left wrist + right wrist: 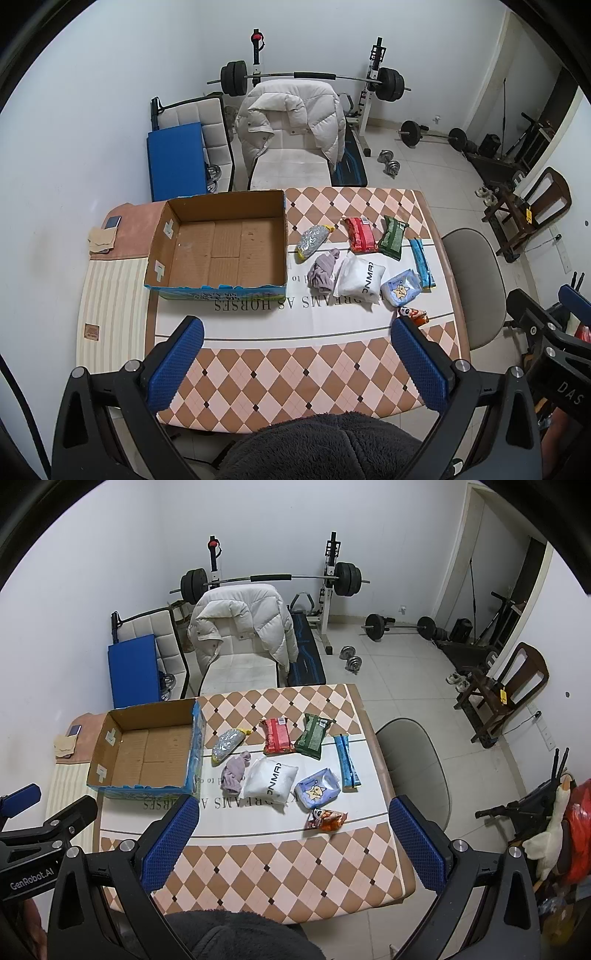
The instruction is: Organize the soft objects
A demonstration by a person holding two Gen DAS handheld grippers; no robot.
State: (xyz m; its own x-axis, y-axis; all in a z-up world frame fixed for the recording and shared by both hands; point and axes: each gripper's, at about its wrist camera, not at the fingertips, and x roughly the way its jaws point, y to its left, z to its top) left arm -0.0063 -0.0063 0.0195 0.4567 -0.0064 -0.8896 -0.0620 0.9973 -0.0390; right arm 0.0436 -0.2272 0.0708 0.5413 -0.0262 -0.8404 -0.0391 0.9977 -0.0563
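Note:
An open, empty cardboard box stands on the left of the checked table. To its right lie soft items: a silver pouch, a purple cloth, a white bag, a red pack, a green pack, a blue strip pack, a light blue tissue pack and an orange snack bag. My left gripper and right gripper hover open and empty above the table's near edge.
A chair with a white down jacket stands behind the table, a grey chair at its right. A phone lies at the table's left corner. Barbells and a weight bench fill the back of the room.

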